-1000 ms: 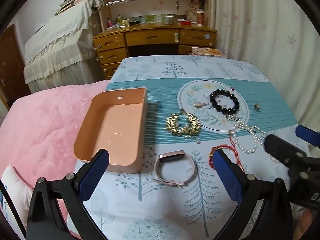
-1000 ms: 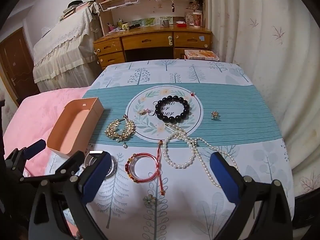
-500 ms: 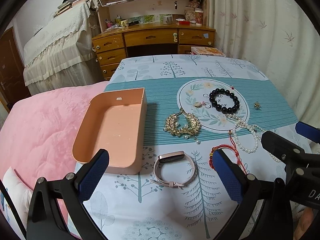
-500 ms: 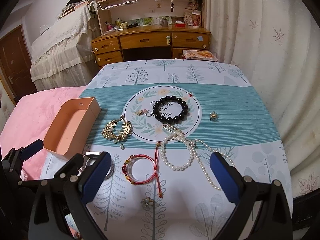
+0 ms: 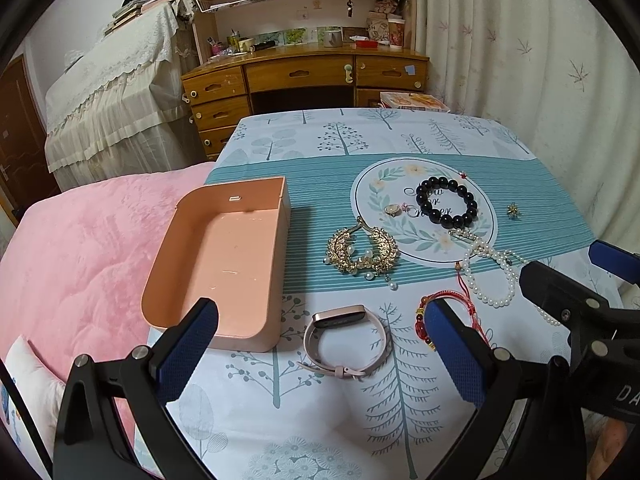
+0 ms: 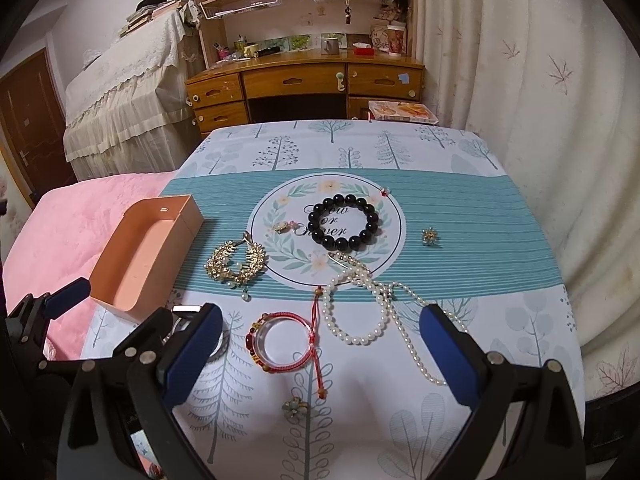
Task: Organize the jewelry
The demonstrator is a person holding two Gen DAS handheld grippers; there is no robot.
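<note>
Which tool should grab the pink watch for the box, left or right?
Left. The pink watch lies framed between the open left tool, with the peach box just beside it. The right tool, also open, is centred over the red string bracelet instead.

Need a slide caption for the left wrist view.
Open left gripper above a pink smartwatch, beside an empty peach box, other jewelry spread on the tablecloth.

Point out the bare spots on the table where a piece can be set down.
Free: the far tree-print strip beyond the teal band, and the teal stretch right of the gold brooch. Crowded: the near middle, with pearl necklace, red bracelet, gold hairpiece.
</note>
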